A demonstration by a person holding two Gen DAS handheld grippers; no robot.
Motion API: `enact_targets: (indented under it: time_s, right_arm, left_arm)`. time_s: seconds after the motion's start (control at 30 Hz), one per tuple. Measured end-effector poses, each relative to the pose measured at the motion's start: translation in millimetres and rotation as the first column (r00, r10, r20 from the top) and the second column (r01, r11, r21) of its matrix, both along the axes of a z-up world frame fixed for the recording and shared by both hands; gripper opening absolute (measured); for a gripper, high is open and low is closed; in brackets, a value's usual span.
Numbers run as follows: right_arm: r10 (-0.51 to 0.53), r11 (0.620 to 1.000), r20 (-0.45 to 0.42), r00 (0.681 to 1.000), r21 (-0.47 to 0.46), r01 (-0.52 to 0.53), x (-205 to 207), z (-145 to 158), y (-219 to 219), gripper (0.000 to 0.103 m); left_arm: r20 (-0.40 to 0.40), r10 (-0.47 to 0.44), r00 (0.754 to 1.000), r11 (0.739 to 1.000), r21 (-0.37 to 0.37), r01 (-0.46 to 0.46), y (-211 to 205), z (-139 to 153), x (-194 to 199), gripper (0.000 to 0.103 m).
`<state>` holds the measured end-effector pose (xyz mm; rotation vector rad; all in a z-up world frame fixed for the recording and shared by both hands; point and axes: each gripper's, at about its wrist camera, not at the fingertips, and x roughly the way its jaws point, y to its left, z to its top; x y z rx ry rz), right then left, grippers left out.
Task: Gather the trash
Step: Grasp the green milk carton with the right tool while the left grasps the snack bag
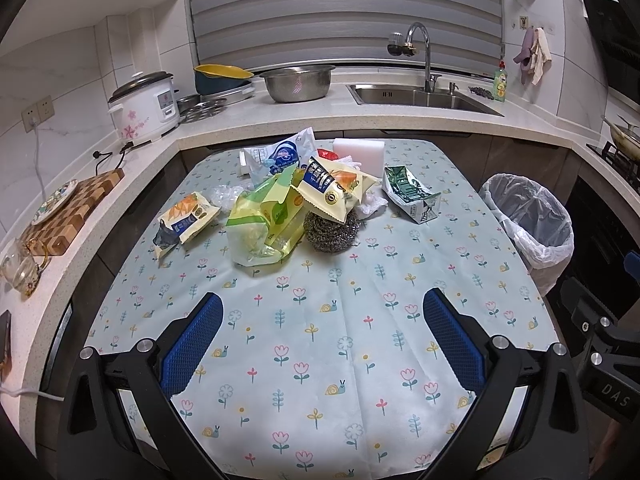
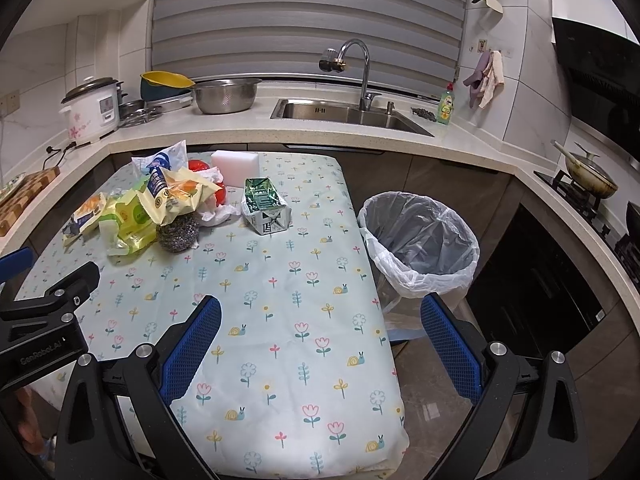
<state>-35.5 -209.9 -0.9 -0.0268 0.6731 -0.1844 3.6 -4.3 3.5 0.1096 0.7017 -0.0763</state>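
Hovering: left tool wide open, empty | right tool wide open, empty | trash pile sat on far end of counter | lined bin just beside counter's right edge

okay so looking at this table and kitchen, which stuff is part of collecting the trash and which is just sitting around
For the job:
yellow snack wrappers
green carton
blue-and-white bag
crumpled white plastic
lined trash bin
left gripper and right gripper, both open and empty

Probably just lying about:
steel wool scrubber
white sponge block
rice cooker
steel bowl
dish soap
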Motion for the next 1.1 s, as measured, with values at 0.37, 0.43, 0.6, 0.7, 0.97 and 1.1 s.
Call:
enact_targets:
  time_s: [0.37,0.43,0.6,0.7,0.97,1.1]
  right_arm:
    - [-0.024,0.999,0.001,1.0,0.039,0.024,26,-6,-5,0.096]
    - [-0.025,0.998,-0.005,1.0,0.061,0.026,32,-7,-5,0.096]
    - [-0.02,0.997,-0.013,1.0,0.074,0.021,50,-11,-1,0.096]
    - [-0.009,0.998,-0.025,1.0,0.062,0.011,65,-15,6,0.096]
    - [0.018,0.997,-0.068,0.998,0.079,-0.012,114,-32,26,0.096]
    - [0.034,0.998,-0.076,0.997,0.053,-0.03,138,-37,41,0.096]
  left_arm:
    - [0.005,0.045,0.999,0.999,-0.027,-0.045,20,-8,22,0.096]
    - [0.004,0.06,0.998,0.998,-0.036,-0.06,26,-9,28,0.096]
    - [-0.009,0.078,0.997,0.996,-0.037,-0.078,42,-14,43,0.096]
    - [-0.032,0.106,0.994,0.994,-0.034,-0.107,60,-19,58,0.096]
    - [-0.053,0.199,0.979,0.979,-0.041,-0.201,113,-25,102,0.096]
    - [-0.07,0.168,0.983,0.984,-0.046,-0.171,111,-28,116,0.096]
